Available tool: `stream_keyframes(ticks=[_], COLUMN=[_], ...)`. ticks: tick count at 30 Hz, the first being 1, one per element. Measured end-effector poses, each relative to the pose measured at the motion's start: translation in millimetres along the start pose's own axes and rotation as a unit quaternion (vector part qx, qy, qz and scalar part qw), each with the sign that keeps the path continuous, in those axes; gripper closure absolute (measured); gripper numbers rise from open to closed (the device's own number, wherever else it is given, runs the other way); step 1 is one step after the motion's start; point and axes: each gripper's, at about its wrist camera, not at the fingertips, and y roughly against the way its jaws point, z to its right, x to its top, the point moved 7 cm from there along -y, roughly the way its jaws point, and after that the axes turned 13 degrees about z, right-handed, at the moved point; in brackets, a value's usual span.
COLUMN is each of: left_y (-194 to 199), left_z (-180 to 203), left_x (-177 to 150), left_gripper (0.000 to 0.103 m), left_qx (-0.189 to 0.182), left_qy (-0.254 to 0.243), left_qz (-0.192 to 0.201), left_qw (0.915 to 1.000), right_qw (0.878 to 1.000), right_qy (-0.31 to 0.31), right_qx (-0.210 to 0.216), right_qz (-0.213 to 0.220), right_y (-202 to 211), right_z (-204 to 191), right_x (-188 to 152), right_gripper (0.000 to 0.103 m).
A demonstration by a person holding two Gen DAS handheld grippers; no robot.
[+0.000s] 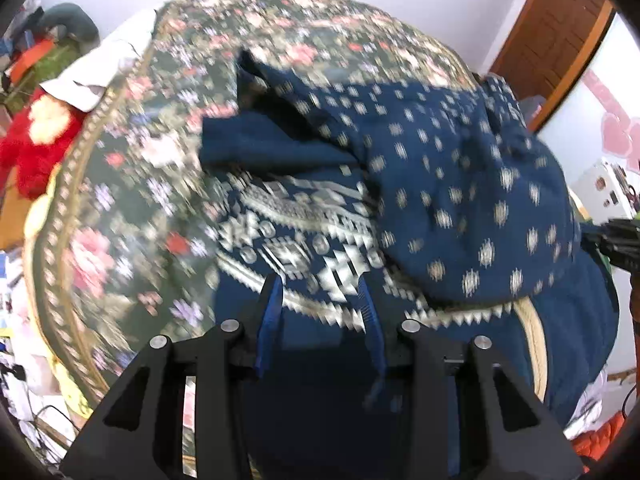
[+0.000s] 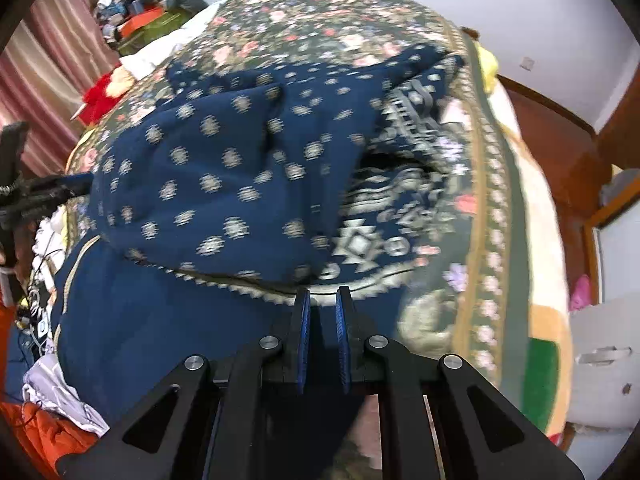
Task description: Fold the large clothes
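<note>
- Navy garment [image 1: 460, 184], printed with pale dots and a white geometric border band, lies heaped on a bed under a dark floral bedspread [image 1: 132, 200].
- Left wrist view: an upper layer of the dotted cloth is folded over the patterned band; plain navy cloth fills the foreground, just under the fingers.
- Left hand-held gripper [image 1: 320, 300]: jaws partly spread, blue pads apart. Navy cloth shows in the gap between them, but the pads do not press on it. Picture is motion-blurred; whether a pad grazes the fabric, cannot tell.
- Right hand-held gripper [image 2: 322, 300]: jaws drawn nearly together, with a narrow slit between the blue pads. Tips sit at the garment's zigzag border edge. Whether a thin fold is pinched between the pads, cannot tell; the cloth lies right beneath them.
- Right wrist view: the garment's dotted layer mounds at centre, the patterned band is exposed on its right, and a dark opening shows between the two.
- The other gripper's black frame pokes in at the left edge of the right view and at the right edge of the left view.
- Red plush toy [image 1: 36, 140] sits beside the bed's far left side, next to a white cloth [image 1: 104, 68].
- Wooden door [image 1: 548, 36] stands beyond the bed, against a pale wall.
- Orange fabric [image 2: 36, 436] and tangled cables lie on the floor by the bed's near edge.
</note>
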Motion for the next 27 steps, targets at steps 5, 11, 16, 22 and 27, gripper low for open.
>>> stream_keyframes(ticks=[5,11,16,22,27], left_y=[-3.6,-41.8,-95.5,-143.9,-148.6], left_z=[-3.9,-26.4,-46.2,-88.0,-134.6], left_x=[42.9,113.7,159.9,158.3,123.6], left_gripper=[0.061,0.045,0.045,0.045,0.045], left_qx=[0.019,0.049,0.056,0.142,0.197], left_qy=[-0.02,0.015,0.062,0.035,0.007], left_qz=[0.031,0.062,0.054,0.028,-0.001], left_qw=[0.9991,0.9968,0.9951,0.9888,0.9804], right_qw=[0.999,0.997,0.997,0.998,0.999], right_qy=[-0.026,-0.045,-0.057,-0.042,-0.042], right_qx=[-0.015,-0.018,-0.014,-0.027,0.001], right_qz=[0.036,0.066,0.056,0.03,0.033], right_y=[8.7,-14.9,-64.8,-129.4,-133.0], right_z=[19.6,31.2,34.8,37.0,45.2], right_x=[36.6,99.3,143.9,173.9,164.9], right_gripper=[0.094,0.094,0.094,0.094,0.094])
